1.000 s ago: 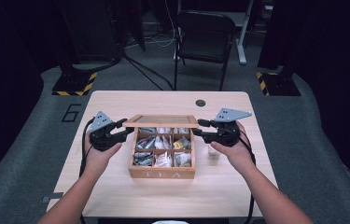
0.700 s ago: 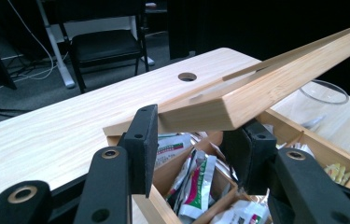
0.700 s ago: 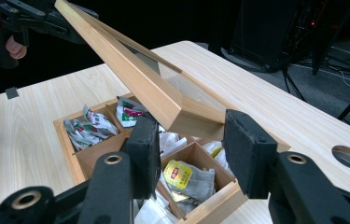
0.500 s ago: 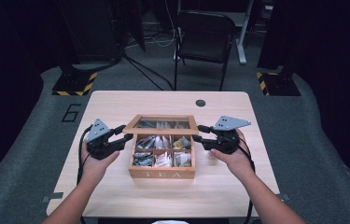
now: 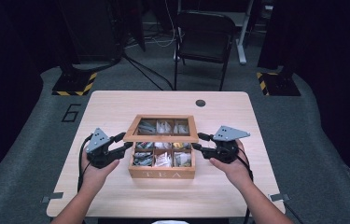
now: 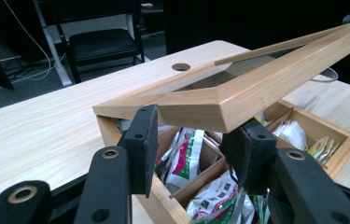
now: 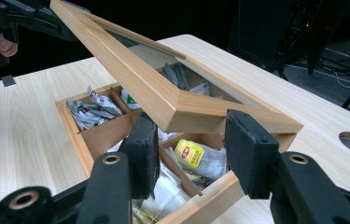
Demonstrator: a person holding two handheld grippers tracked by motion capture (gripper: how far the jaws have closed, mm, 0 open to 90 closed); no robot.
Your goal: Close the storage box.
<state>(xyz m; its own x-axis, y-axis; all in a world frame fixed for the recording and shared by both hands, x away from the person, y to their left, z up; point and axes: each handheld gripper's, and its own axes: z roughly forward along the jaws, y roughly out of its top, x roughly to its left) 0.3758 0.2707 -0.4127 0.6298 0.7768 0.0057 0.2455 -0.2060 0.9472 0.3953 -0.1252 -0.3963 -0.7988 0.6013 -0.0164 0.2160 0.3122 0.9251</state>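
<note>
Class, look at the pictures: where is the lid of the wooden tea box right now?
In the high view the lid is tilted partly open above the tea box at mid-table, its front corners between the left hand-held gripper and right hand-held gripper.

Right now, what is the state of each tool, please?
Left tool: closed on a front corner of the lid of the tea box.
Right tool: closed on the lid's other front corner.

**Lid corner between the left jaws**

The left gripper (image 6: pixel 196 140) frames the near corner of the wooden lid (image 6: pixel 238 93), its black pads on either side of that corner. The lid tilts upward over the open tea box (image 6: pixel 116 133), whose compartments hold packets (image 6: pixel 186 154). Behind lie the pale table (image 6: pixel 46 121), its round hole (image 6: pixel 180 66) and a dark chair (image 6: pixel 102 42).
</note>
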